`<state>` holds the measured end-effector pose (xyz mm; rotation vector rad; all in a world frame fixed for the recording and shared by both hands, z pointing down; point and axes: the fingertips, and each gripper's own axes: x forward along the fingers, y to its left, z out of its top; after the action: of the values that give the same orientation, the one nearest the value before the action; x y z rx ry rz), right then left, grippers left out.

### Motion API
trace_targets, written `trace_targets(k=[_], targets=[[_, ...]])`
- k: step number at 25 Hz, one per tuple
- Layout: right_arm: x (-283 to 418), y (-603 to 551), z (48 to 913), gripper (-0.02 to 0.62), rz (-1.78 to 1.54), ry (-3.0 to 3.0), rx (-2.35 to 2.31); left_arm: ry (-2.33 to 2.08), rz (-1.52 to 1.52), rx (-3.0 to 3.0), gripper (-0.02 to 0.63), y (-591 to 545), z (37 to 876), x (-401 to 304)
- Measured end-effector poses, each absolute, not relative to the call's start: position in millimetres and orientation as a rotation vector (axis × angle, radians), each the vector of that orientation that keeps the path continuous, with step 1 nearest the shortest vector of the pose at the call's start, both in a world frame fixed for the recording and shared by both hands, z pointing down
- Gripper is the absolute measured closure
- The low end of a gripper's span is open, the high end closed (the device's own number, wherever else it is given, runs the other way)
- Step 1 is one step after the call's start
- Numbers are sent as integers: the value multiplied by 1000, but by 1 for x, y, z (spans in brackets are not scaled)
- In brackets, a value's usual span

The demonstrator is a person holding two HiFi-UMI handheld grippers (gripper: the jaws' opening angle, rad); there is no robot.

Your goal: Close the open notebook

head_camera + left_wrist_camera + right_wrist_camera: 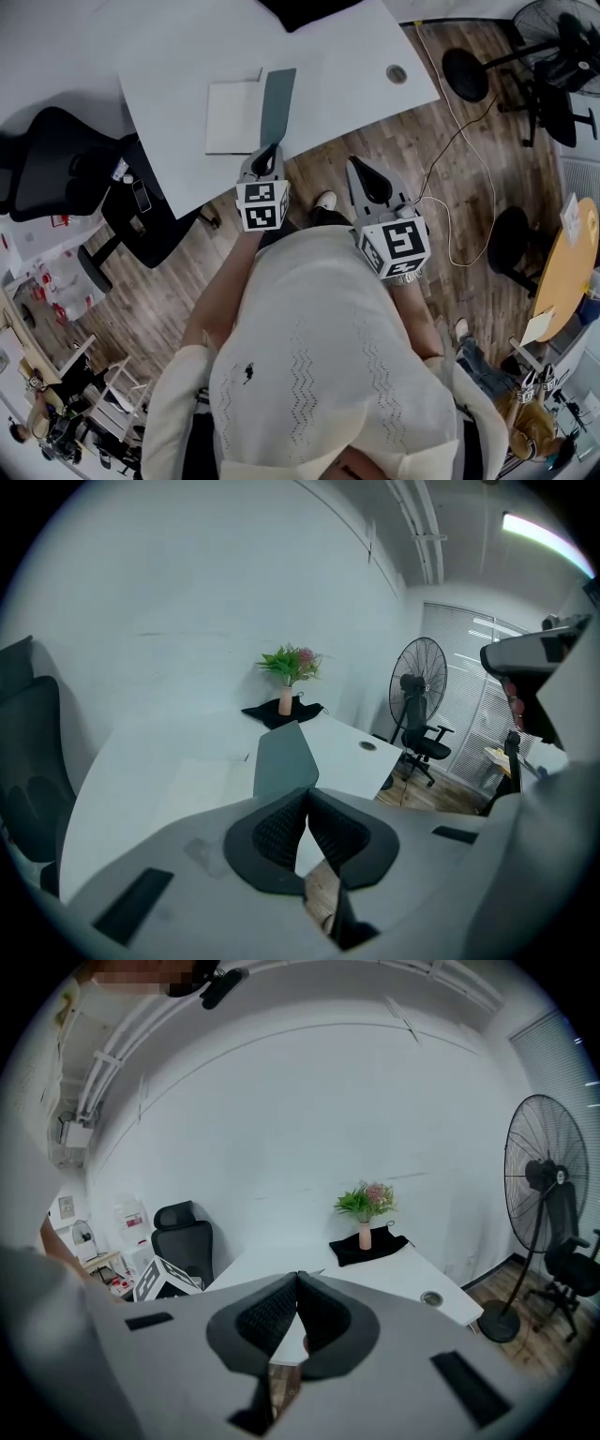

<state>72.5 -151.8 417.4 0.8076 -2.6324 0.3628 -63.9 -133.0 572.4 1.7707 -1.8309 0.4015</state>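
Head view shows the notebook (251, 114) open on the white table (347, 56), near the edge closest to you. It has a pale page (231, 117) on the left and the grey-green cover (277, 103) on the right. The cover looks narrower than the page. In the left gripper view it seems to stand at a slant rather than lie flat, though I can't be sure.

Your left gripper (307, 797) has its jaws together, with the tips right at the cover's near end. No cover shows between the pads, only table and floor through the gap below. Whether the very tips nip the edge can't be told.

Your right gripper (297, 1283) is closed too, with nothing in it. It hangs off the table's edge over the wood floor, well apart from the notebook.

My reading is that you are at the start of the closing step — the book is not yet shut. The next move calls for the cover to swing left over the page, turning about the spine. If the tips have no hold, work them under the cover's free edge or push it from its right side. Then carry it over and press it flat.

Take care that the whole notebook doesn't skid on the smooth top — your right gripper could steady the page side. The vase of flowers (286, 697) at the far corner is well out of the way.
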Motion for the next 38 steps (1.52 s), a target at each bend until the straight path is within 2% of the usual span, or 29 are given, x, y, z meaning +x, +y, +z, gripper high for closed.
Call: trace_targets(k=[38], targets=[[12,-112,423,594,387,-2563,940,-1719,395,1900,589,-112,563,-110]])
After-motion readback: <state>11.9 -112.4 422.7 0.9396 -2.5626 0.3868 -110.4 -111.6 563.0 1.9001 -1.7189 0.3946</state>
